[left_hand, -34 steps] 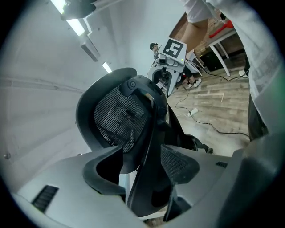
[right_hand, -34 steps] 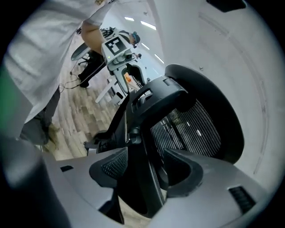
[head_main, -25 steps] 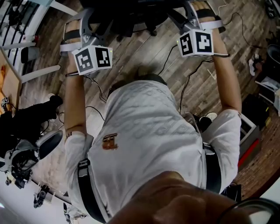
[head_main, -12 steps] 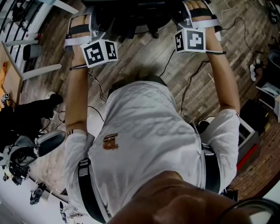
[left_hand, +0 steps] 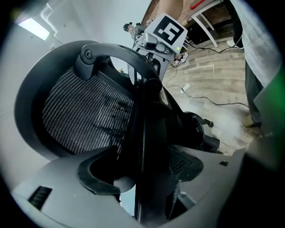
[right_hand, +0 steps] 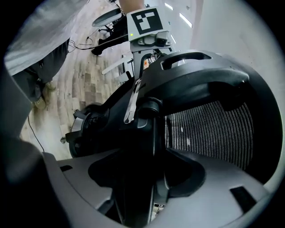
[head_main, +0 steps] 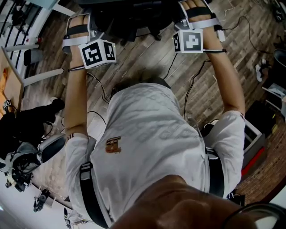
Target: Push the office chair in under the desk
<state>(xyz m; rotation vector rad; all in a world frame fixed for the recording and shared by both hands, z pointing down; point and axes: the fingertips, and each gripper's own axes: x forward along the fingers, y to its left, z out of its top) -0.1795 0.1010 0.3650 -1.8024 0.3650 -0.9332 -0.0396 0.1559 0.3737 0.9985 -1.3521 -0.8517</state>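
Note:
The black office chair (head_main: 129,18) shows only at the top edge of the head view, its base over the wooden floor. Both of my arms reach forward to it. My left gripper (head_main: 89,20) straddles one side bar of the mesh backrest (left_hand: 80,116). The bar runs between its jaws (left_hand: 142,178) with light showing on both sides. My right gripper (head_main: 187,11) straddles the other side bar beside the mesh (right_hand: 209,129). That bar stands between its jaws (right_hand: 142,178) with a gap on the right. Each gripper view shows the other gripper's marker cube (left_hand: 165,30) beyond the backrest.
Cables (head_main: 178,62) trail over the plank floor under my arms. White frame legs (head_main: 42,74) and a wooden tabletop edge (head_main: 9,76) stand at the left, with black gear (head_main: 27,120) below them. Boxes (head_main: 254,134) sit at the right.
Both hands have moved forward, up the head view, and the chair has slid further out past the top edge. The right marker cube has shifted slightly left.

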